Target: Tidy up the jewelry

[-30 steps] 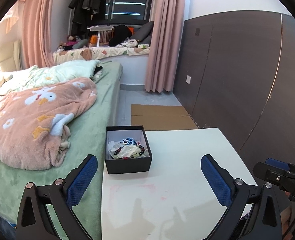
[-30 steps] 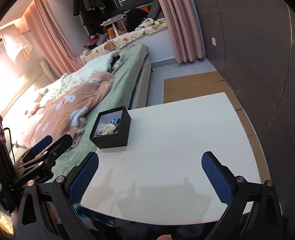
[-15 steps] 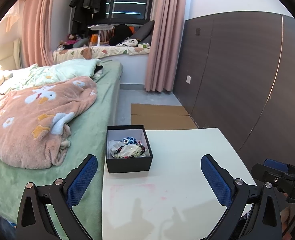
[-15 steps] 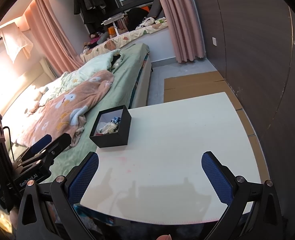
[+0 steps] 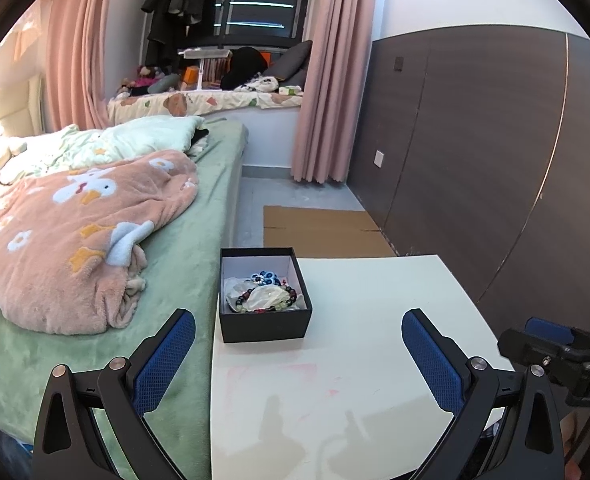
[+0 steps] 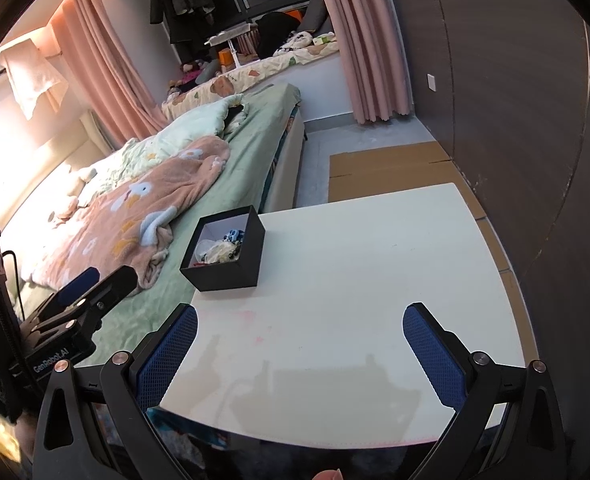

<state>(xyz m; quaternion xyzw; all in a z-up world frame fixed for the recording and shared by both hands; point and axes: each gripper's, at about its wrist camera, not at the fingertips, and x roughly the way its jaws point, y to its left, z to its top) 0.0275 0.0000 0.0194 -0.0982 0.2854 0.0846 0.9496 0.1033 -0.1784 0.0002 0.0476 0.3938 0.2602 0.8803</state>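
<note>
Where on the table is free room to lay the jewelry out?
The white table is bare everywhere right of and in front of the black box, out to its edges. Only the far left corner is taken, by the box with its tangled bracelets.

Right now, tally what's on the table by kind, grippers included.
Black box: 1, at the table's left edge, lid off
Jewelry pile in the box: 1 tangle, beaded bracelets, pieces too tangled to count
Left gripper: 1, open
Right gripper: 1, open
Total: 4
</note>
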